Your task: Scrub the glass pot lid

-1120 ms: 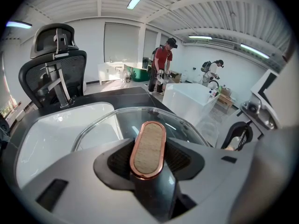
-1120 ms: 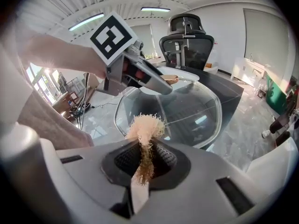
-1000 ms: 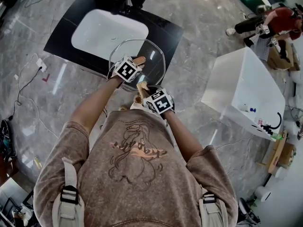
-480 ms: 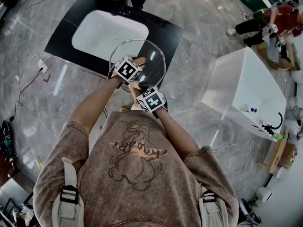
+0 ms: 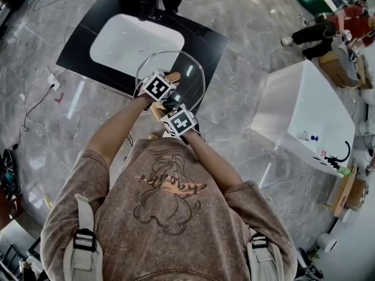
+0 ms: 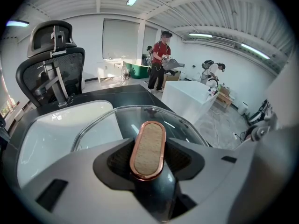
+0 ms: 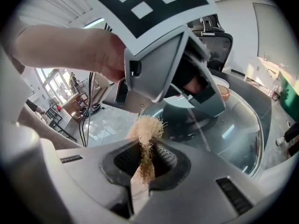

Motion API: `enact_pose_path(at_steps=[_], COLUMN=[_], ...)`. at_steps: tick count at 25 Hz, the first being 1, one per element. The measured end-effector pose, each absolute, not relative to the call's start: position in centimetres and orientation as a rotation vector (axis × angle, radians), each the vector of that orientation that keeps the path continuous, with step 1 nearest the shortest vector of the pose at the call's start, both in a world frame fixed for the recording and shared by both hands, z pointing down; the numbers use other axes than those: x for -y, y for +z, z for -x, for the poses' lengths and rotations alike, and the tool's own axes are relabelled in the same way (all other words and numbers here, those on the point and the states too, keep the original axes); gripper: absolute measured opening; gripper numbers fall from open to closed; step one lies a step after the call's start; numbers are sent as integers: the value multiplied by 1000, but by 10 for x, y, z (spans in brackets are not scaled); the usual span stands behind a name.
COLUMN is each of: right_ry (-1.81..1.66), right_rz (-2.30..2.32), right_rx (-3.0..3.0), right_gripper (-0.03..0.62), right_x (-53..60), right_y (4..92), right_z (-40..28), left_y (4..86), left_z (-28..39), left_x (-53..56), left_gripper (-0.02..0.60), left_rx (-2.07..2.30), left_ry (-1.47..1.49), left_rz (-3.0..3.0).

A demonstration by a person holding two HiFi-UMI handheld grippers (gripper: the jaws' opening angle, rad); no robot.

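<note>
Lid: glass pot lid [image 5: 186, 78], held by its handle just beside the sink [image 5: 126, 37], on the side nearest me. It overlaps the near edge of the black counter [image 5: 205, 37] that the sink is set in.
Handle: oval, with a copper rim and a cork-coloured top [image 6: 148, 148]. It stands upright in my left gripper view, and the lid's glass spreads out behind it toward the sink.
Left gripper: left gripper [image 5: 167, 82] is clenched on the handle, one pad pressing each long side. It is on the lid's edge away from the sink.
Right gripper: right gripper [image 5: 169, 112] is clamped on the stem of a brush [image 7: 146, 129]. It sits just behind the left gripper, farther from the sink.
Brush: the tan fibre tuft sticks up out of the jaws, with the pale stem running back between them. The tuft is at the lid's rim on the side away from the sink, right under the left gripper. I cannot tell whether the fibres touch the glass.
Sink: white basin, with water beads on its floor.
Chair: black office chair [image 6: 51, 64] is just beyond the sink, on its far side from me.
Box: large white box [image 5: 299, 107] stands on the floor well to the right of the sink.
Bystander: a person in a red top [image 6: 161, 59] is far beyond the sink, past the box.
</note>
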State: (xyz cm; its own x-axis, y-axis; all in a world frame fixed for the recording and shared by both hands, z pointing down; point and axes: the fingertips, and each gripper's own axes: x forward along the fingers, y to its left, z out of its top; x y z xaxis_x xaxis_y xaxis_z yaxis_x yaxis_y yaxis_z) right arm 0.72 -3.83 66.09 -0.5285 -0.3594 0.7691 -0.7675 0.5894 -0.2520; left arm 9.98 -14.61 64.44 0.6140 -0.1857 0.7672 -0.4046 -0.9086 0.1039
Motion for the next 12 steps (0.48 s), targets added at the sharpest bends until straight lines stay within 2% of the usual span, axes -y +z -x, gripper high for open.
enact_pose_path(at_steps=[12], right_ry=[769], right_rz=[-905], right_rx=[2176], right_gripper=[49], right_x=[60], right_y=[658], right_z=[1], left_y=[649], left_z=[-101], left_x=[149], left_gripper=[201], left_rx=[454], left_ry=[1188], left_rz=[-2584])
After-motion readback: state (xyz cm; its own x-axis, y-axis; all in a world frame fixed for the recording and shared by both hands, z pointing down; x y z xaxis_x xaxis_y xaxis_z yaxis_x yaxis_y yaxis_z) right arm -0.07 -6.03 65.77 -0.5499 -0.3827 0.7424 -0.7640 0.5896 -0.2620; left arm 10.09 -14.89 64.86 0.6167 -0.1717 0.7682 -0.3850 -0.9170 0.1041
